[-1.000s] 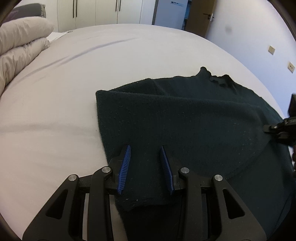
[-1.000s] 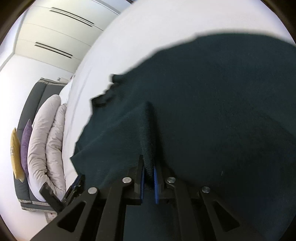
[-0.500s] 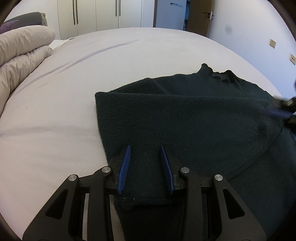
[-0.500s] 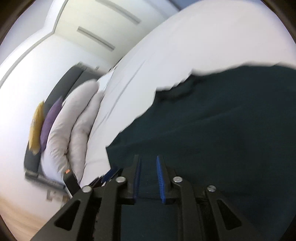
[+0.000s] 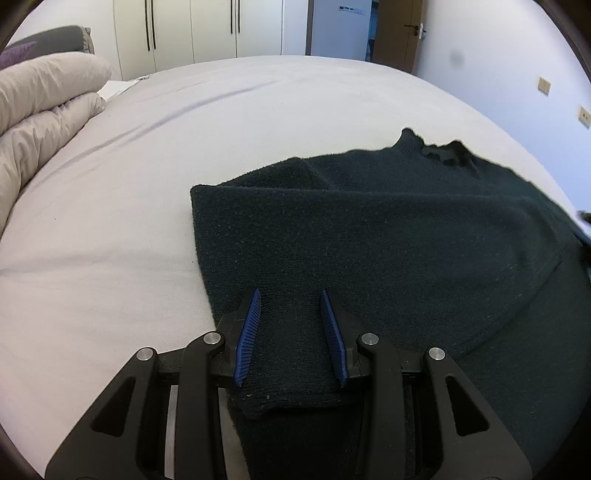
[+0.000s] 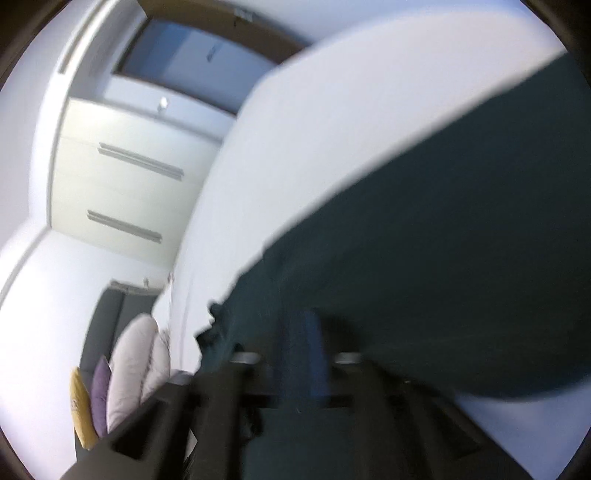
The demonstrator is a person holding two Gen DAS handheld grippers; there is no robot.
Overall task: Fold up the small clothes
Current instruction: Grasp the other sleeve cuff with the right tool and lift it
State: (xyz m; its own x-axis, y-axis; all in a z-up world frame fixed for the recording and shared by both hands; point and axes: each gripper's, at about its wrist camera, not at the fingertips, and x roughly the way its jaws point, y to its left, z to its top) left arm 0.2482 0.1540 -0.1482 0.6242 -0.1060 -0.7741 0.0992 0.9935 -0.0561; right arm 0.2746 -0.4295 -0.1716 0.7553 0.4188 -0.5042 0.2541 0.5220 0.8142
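Observation:
A dark green knit sweater [image 5: 406, 251] lies on the white bed [image 5: 147, 192], with one sleeve folded across its body and its neck at the far side. My left gripper [image 5: 290, 301] is open, its blue pads either side of the folded sleeve's cuff end, low over the cloth. The right wrist view is heavily blurred: the sweater [image 6: 461, 240] fills its right half, and my right gripper [image 6: 299, 325] sits over the cloth near the neck. I cannot make out how its jaws stand.
A folded beige duvet [image 5: 40, 110] lies at the bed's far left, with pillows [image 6: 122, 376] by the headboard. White wardrobes [image 5: 192, 29] and a door [image 5: 413, 33] stand beyond the bed. A wall [image 5: 535, 74] runs along the right.
My right gripper let go of the sweater fold, opened, and swung away fast, its view tilting and blurring. My left gripper stayed open over the sleeve and barely moved.

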